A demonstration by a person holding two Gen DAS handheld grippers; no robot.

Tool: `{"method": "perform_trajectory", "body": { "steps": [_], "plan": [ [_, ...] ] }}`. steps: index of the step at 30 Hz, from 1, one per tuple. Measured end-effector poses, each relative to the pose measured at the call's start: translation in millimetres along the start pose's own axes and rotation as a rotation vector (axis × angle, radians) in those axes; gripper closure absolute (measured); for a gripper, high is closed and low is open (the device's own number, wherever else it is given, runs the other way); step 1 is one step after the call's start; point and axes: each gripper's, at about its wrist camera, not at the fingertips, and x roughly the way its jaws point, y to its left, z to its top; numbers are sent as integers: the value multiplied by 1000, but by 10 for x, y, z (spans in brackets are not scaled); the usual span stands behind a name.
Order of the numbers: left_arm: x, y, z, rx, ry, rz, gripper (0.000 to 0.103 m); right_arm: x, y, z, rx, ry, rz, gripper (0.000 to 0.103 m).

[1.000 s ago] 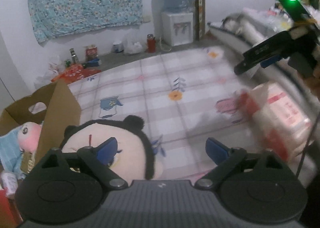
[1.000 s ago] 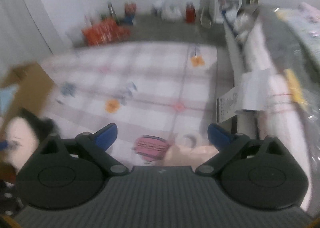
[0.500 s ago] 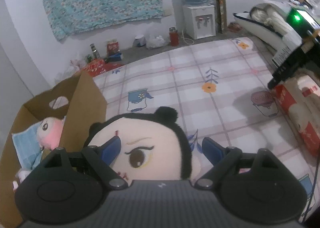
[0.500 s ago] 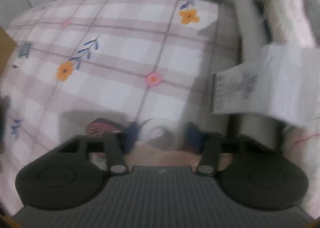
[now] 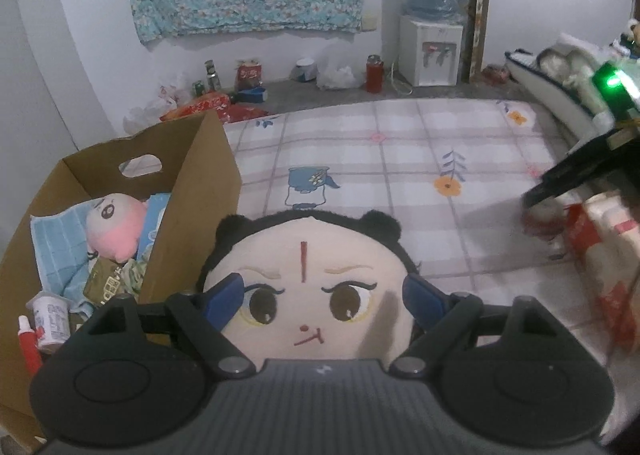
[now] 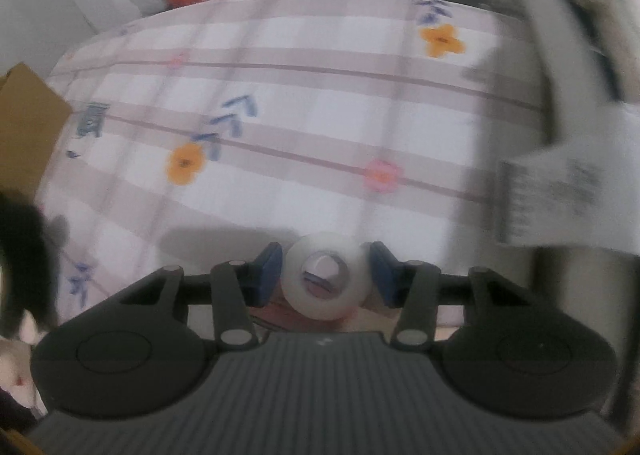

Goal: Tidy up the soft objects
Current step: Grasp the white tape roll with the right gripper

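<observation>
Your right tongs [image 6: 325,275], spread wide a second ago, are now clenched on the white roll [image 6: 323,282], while your left tongs [image 5: 323,297], beside the cardboard box [image 5: 192,191], remain released around the plush head [image 5: 308,287], ungrasped.

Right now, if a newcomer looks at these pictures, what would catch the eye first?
First the big plush doll head lying between the open fingers of the left gripper. Beside it, the brown cardboard box holds a pink plush toy. The right gripper closes around a white tape roll.
</observation>
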Motion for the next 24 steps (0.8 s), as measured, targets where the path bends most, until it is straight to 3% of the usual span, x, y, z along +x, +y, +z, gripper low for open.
{"method": "perform_trajectory", "body": {
  "steps": [6, 13, 19, 24],
  "plan": [
    [-270, 40, -35, -3, -58, -16, 15, 93, 628, 5, -93, 27, 103, 56],
    [-733, 186, -241, 5, -125, -44, 14, -77, 1266, -602, -174, 65, 187, 55],
    [-969, 118, -557, 46, -127, -140, 14, -307, 1475, -1172, -128, 68, 221, 55],
    [-996, 5, -813, 50, -95, -218, 14, -422, 1455, -1441, -31, 55, 250, 55]
  ]
}}
